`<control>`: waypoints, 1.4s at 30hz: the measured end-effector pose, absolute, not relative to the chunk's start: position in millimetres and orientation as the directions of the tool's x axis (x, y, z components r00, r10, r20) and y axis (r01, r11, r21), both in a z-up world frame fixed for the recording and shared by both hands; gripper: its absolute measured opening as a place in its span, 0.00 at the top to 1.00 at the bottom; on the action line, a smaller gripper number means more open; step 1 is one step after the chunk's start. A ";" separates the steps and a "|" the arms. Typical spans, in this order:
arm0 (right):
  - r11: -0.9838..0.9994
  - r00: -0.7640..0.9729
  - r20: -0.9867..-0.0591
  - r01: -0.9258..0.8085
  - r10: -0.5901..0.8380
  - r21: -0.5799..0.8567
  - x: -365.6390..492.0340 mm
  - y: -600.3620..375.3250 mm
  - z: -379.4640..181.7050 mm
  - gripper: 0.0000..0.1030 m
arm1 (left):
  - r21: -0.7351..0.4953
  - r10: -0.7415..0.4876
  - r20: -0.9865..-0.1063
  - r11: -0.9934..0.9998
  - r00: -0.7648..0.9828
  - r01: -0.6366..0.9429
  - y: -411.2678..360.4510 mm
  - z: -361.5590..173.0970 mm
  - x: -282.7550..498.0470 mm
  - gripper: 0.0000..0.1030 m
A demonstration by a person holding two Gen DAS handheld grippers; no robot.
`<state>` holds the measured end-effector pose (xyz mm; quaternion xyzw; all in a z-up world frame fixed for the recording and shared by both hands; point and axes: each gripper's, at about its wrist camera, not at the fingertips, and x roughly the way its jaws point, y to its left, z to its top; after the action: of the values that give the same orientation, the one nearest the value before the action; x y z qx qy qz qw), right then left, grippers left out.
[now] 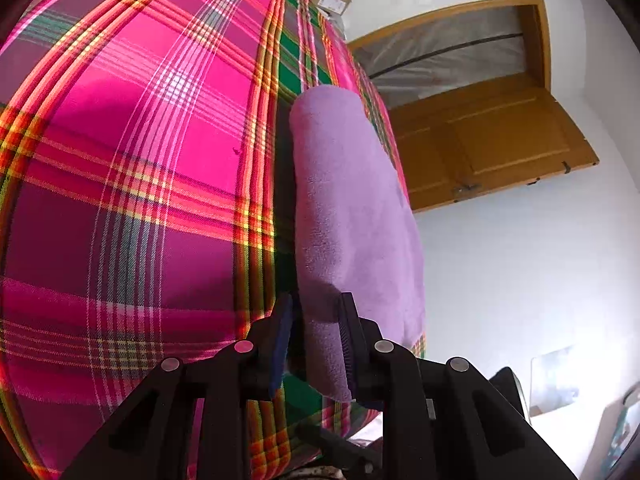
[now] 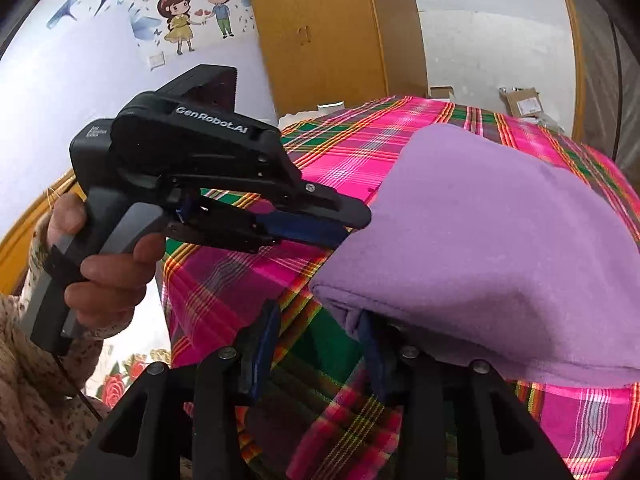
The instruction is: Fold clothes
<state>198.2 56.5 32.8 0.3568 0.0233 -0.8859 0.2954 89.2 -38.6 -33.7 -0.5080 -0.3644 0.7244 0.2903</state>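
Note:
A folded purple cloth (image 1: 352,208) lies on a bed under a pink, green and orange plaid sheet (image 1: 140,160), near the sheet's edge. My left gripper (image 1: 316,320) is shut on the near end of the cloth, which fills most of the gap between its pads. From the right wrist the purple cloth (image 2: 500,240) bulges up on the plaid sheet (image 2: 352,148). A hand (image 2: 108,272) holds the left gripper (image 2: 356,224), which bites the cloth's left edge. My right gripper (image 2: 316,344) stands open, and the cloth's near corner drapes over its right finger.
A brown wooden door (image 1: 500,148) stands ajar beyond the bed's edge. A cardboard box (image 2: 524,102) sits at the bed's far side. A wooden wardrobe (image 2: 320,28) and a cartoon wall sticker (image 2: 192,12) are behind.

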 end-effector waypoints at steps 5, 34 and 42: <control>-0.797 -0.544 -0.637 0.571 -0.547 0.197 201.5 52.4 33.9 0.61 | -0.824 0.793 -0.523 -0.565 -0.312 -0.053 -37.8 -34.0 90.5 0.78; -0.957 -0.771 -0.568 0.216 -0.289 0.194 166.1 183.8 75.9 0.61 | -0.781 0.765 -0.535 -0.610 -0.359 -0.136 -13.7 -3.1 72.6 0.78; -0.969 -0.734 -0.636 0.139 -0.239 0.204 144.4 200.7 48.2 0.65 | -0.766 0.757 -0.572 -0.631 -0.317 -0.123 -6.5 -18.1 60.7 0.76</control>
<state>144.4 200.7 48.2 0.3503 -0.0716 -0.9284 0.1016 60.7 -6.5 -18.1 -0.5053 -0.3136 0.7484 0.2937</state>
